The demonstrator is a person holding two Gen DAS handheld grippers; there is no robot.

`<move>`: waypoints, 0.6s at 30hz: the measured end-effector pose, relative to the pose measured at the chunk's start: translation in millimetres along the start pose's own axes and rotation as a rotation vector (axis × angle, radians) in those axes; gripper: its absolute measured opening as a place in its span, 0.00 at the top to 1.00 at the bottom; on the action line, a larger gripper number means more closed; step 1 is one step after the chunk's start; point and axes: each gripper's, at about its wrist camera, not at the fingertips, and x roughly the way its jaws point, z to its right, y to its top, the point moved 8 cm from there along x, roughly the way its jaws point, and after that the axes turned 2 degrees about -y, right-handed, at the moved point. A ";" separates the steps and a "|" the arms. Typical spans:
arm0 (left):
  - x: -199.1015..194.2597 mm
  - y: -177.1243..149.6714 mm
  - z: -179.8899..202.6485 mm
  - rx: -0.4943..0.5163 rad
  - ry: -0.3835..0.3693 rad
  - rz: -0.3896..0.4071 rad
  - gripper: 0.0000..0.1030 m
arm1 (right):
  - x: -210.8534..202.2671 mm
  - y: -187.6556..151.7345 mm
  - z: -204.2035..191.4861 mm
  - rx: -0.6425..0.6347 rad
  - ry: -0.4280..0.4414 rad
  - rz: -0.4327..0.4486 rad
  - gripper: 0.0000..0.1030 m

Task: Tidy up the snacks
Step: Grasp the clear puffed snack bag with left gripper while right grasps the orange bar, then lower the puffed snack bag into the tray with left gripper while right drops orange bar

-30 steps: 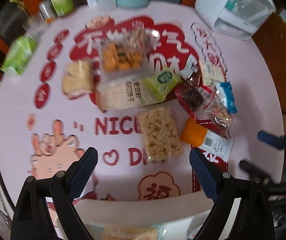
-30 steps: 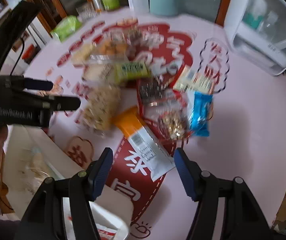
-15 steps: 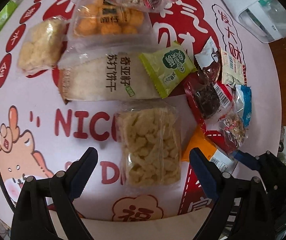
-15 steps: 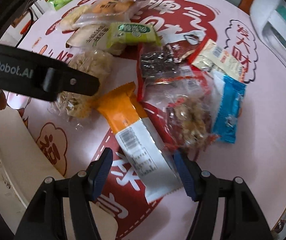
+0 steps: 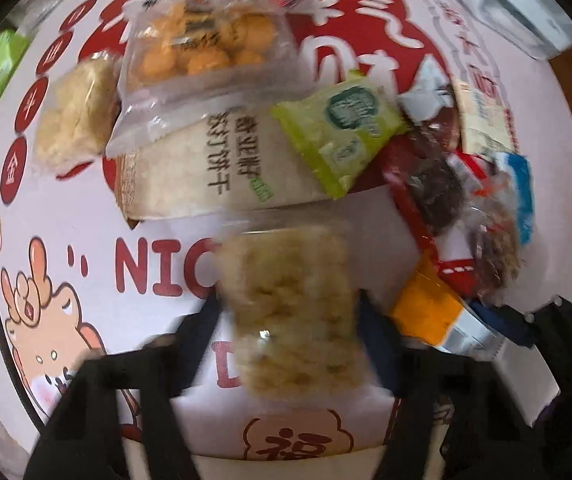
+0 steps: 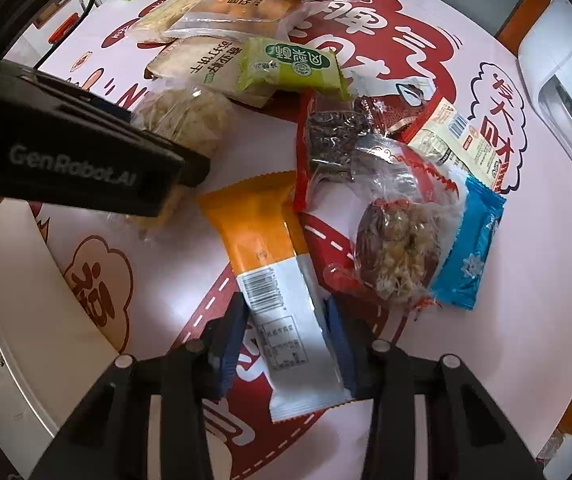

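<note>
A pile of snack packs lies on a pink and red printed tablecloth (image 5: pixel 86 216). My left gripper (image 5: pixel 288 336) is shut on a clear pack of yellow puffed snacks (image 5: pixel 290 308), one finger on each long side; the pack also shows in the right wrist view (image 6: pixel 186 120). My right gripper (image 6: pixel 284 340) is shut on the white end of an orange and white bar pack (image 6: pixel 270 272), which lies flat on the cloth. Behind are a cracker pack (image 5: pixel 206 168), a green pack (image 5: pixel 338 128) and a pack of orange balls (image 5: pixel 202 52).
A red pack of dark pieces (image 6: pixel 326 136), a clear bag of nut clusters (image 6: pixel 402 240), a blue pack (image 6: pixel 470 248) and a cream pack (image 6: pixel 454 144) lie right of the bar. A white bin edge (image 6: pixel 18 300) is at lower left. A white appliance (image 6: pixel 566 92) stands far right.
Both grippers moved down onto the cloth and closed: the left around the puffed snack pack, the right around the orange and white bar.
</note>
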 end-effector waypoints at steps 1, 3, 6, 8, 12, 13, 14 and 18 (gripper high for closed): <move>0.3 -0.7 1.9 -0.006 -0.011 -0.011 0.44 | -2.3 0.3 0.0 0.003 0.005 0.005 0.65; -0.2 -0.1 2.8 -0.011 -0.019 -0.010 0.44 | -8.5 0.8 -1.8 0.009 0.009 0.014 0.66; -7.4 -2.3 -6.2 -0.017 0.007 0.023 0.45 | -26.8 -0.1 1.7 -0.001 0.007 0.040 0.66; -14.7 -6.7 -14.4 -0.015 0.001 0.047 0.45 | -36.7 3.3 -1.8 -0.008 0.006 0.064 0.66; -51.4 -11.9 -15.4 0.017 0.016 0.129 0.45 | -63.7 9.6 -3.9 -0.012 -0.009 0.127 0.66; -61.6 -11.3 -13.8 0.025 0.023 0.154 0.45 | -67.5 11.8 -3.5 -0.011 -0.010 0.139 0.66; -71.0 -12.2 -15.0 0.031 0.027 0.173 0.45 | -77.3 14.4 -3.8 -0.006 -0.017 0.164 0.66; -114.6 -20.9 -15.1 0.049 0.020 0.263 0.45 | -108.0 17.1 -0.2 0.026 -0.022 0.239 0.66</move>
